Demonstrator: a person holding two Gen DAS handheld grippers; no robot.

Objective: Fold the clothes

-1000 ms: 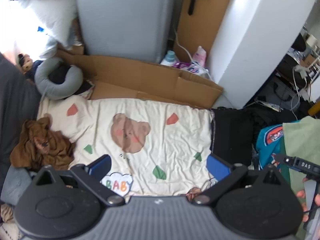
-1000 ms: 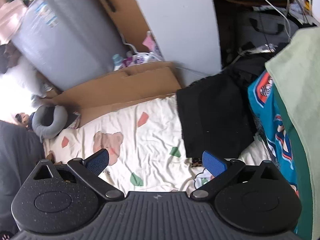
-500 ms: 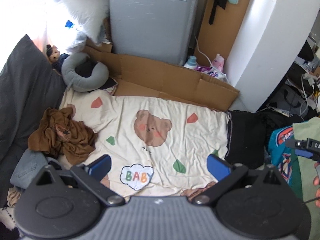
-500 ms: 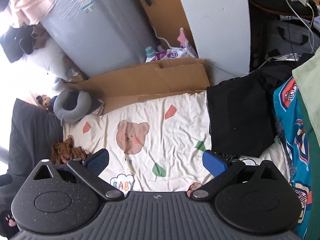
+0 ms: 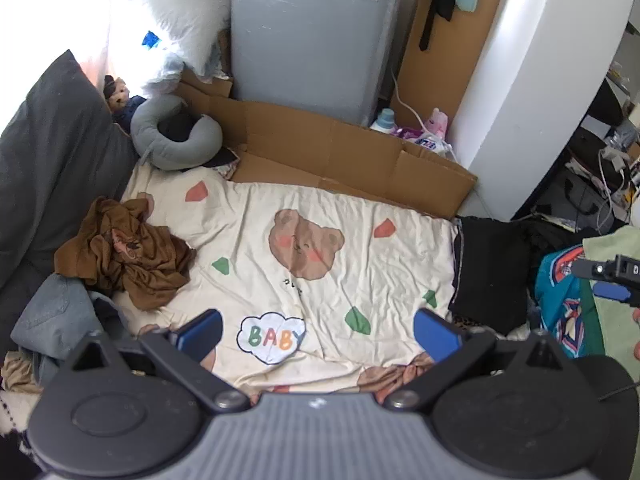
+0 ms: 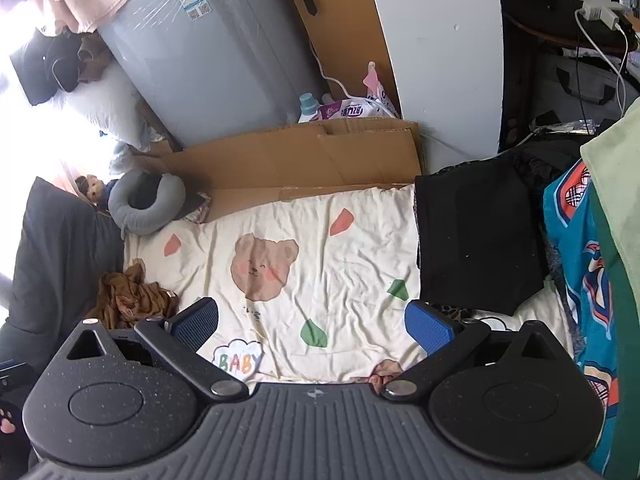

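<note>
The bed's bear-print sheet (image 5: 320, 248) carries a crumpled brown garment (image 5: 128, 256) at its left edge and a folded black one (image 5: 492, 264) at its right.

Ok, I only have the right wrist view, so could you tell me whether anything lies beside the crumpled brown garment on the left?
Observer: Yes. A bunched blue-grey denim garment lies against the near side of the crumpled brown garment; your own claw hides it from you.
Operator: Thank you. Is the left claw holding anything?
Observer: No. The left claw is open and empty above the cream bear-print sheet.
Operator: And can you see my right claw from there?
Observer: Only its tip. The right claw pokes in at the right edge, over the teal patterned fabric.
</note>
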